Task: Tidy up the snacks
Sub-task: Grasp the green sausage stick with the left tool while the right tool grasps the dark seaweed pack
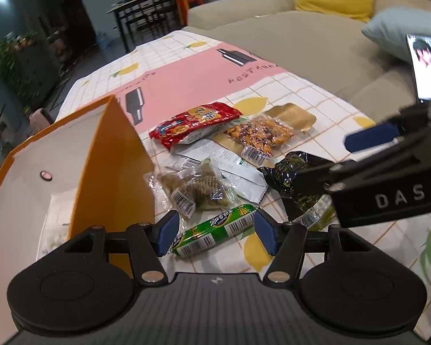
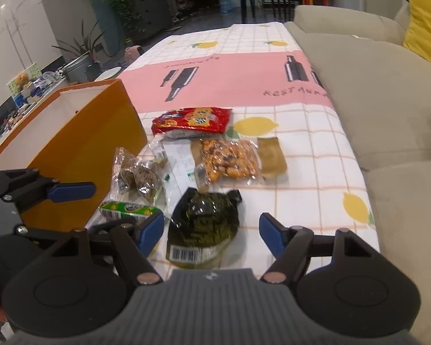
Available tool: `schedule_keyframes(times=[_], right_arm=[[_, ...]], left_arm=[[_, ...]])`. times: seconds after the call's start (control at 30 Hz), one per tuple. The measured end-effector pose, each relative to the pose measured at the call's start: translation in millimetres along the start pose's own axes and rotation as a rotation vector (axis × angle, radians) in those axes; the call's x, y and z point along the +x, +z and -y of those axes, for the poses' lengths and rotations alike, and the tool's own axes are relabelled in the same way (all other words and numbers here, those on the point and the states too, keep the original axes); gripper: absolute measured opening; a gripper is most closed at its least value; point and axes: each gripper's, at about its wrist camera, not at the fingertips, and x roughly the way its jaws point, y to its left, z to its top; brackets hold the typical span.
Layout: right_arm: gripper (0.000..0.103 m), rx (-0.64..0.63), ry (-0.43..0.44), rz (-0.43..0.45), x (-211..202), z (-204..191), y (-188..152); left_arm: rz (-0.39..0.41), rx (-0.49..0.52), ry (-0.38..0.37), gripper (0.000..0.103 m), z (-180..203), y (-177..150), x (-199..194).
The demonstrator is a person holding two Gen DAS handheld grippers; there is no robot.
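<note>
Over lemon-print tablecloth (image 1: 316, 109): left gripper (image 1: 215, 231) jaws spread astride green foil-wrapped candy roll (image 1: 215, 230); right gripper (image 2: 207, 234) spread over black crinkled snack packet (image 2: 204, 218). Lower squarely, then pinch each mid-body.

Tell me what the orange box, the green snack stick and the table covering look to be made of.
Orange box: likely matte cardboard, with thin flat walls and a white inside.
Green snack stick: glossy plastic film wrapper, with glare and printed barcodes.
Table covering: probably smooth printed vinyl or coated cloth; it drapes over the edge.

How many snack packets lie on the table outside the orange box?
6: red packet farthest, peanut pack nearer, white packet half-buried, clear pack by the box, green roll and black packet nearest. Others may be hidden.
</note>
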Motion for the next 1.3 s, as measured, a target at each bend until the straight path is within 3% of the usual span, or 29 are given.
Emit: schedule_keyframes(times=[0.17, 0.47, 0.67, 0.73, 0.8, 0.93, 1.17, 1.3], right_arm=[[0.062, -0.03, 0.032, 0.002, 13, -5, 7], [0.061, -0.059, 0.037, -0.038, 34, -10, 6], [0.06, -0.087, 0.007, -0.046, 43, -12, 4], [0.055, -0.087, -0.008, -0.051, 44, -10, 3], [0.042, -0.097, -0.034, -0.06, 46, -9, 1], [0.036, -0.104, -0.038, -0.062, 42, -5, -1], [0.036, -0.161, -0.044, -0.081, 32, -11, -11], [0.037, -0.201, -0.051, -0.074, 30, -15, -16]], left_arm=[[-0.026, 0.035, -0.031, 0.071, -1, 2, 15], [-0.094, -0.011, -0.056, 0.064, -5, 3, 33], [-0.17, -0.1, -0.065, 0.052, -16, 3, 36], [-0.19, -0.126, -0.067, 0.044, -17, 3, 35], [-0.21, -0.155, -0.074, 0.041, -19, 2, 33], [-0.243, -0.222, -0.107, 0.032, -23, -1, 31], [-0.233, -0.199, -0.103, 0.033, -19, -2, 29], [-0.215, -0.162, -0.088, 0.039, -15, 0, 29]])
